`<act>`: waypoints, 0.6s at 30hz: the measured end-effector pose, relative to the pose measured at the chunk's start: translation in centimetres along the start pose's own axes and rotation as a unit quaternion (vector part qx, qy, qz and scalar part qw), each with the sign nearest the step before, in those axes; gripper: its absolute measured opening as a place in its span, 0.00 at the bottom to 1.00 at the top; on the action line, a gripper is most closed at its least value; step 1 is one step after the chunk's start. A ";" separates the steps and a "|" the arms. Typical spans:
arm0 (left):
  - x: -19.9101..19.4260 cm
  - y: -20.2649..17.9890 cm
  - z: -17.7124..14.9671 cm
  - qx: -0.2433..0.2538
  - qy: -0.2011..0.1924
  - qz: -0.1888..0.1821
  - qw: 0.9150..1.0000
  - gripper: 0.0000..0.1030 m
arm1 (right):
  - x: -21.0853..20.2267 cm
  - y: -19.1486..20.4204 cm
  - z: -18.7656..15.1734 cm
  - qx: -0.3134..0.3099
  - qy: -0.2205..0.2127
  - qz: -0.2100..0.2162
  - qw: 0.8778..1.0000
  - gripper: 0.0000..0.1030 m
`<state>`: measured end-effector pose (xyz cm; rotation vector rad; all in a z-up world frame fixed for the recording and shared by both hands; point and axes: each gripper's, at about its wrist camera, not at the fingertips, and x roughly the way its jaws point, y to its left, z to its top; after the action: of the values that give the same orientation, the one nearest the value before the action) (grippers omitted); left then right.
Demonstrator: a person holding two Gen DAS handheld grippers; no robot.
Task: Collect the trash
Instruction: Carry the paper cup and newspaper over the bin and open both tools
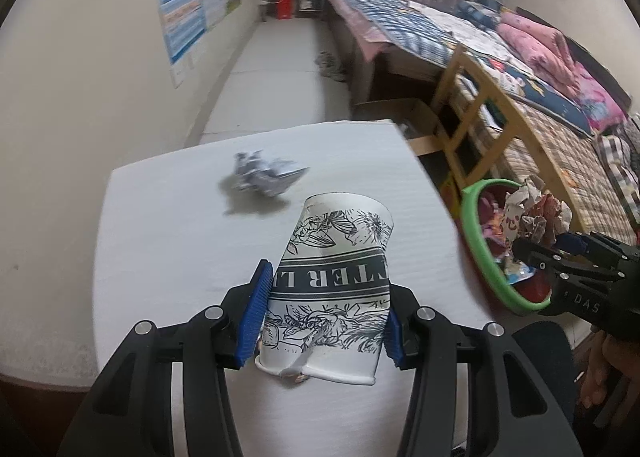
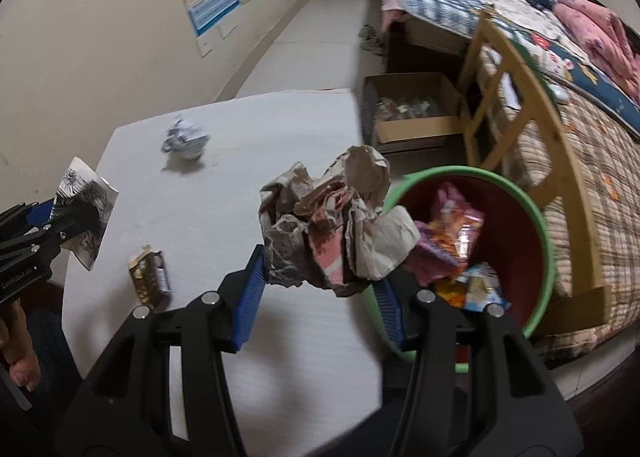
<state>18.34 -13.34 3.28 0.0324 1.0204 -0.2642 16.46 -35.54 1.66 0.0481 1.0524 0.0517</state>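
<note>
On my left I count one paper cup [image 1: 334, 289], crushed and printed with black line-drawn flowers, pinched between the blue pads of the left gripper [image 1: 326, 313] above the white table [image 1: 160, 257]. A dark band across the cup carries upside-down letters, of which I can read only "TER L". On the table I count two loose pieces — one crumpled grey-and-white paper ball [image 2: 185, 141] toward the far edge, blurred, and one small brown wrapper [image 2: 150, 275] lying near the front; its print is too small for me to read.

Moving right, my right gripper [image 2: 322, 277] is clamped on one wad of crumpled brownish paper [image 2: 336, 217] with pink print showing in its folds, held over the table's right edge just beside the bin. The side of that gripper reads "DAS" in the left wrist view.

Further right stands one bin [image 2: 548, 257] — green rim, dark red inside — with several bright snack wrappers [image 2: 452, 241] in it; I cannot count them surely. Beyond it I see one wooden chair [image 2: 504, 97], one open cardboard box [image 2: 412, 113] on the floor, and a bed [image 2: 580, 129] along the right.
</note>
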 end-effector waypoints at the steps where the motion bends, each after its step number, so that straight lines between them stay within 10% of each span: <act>1: 0.1 -0.9 0.2 0.005 0.000 -0.004 1.000 0.45 | -0.3 -0.9 -0.1 0.006 -0.002 -0.003 1.000 0.48; 18: 2.7 -14.8 4.8 0.073 0.010 -0.094 0.993 0.45 | -1.1 -12.8 -1.2 0.071 0.001 -0.045 0.996 0.48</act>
<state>20.20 -28.88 4.95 0.0723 1.0230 -0.5111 15.16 -48.38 1.20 0.1301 1.0578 -0.1053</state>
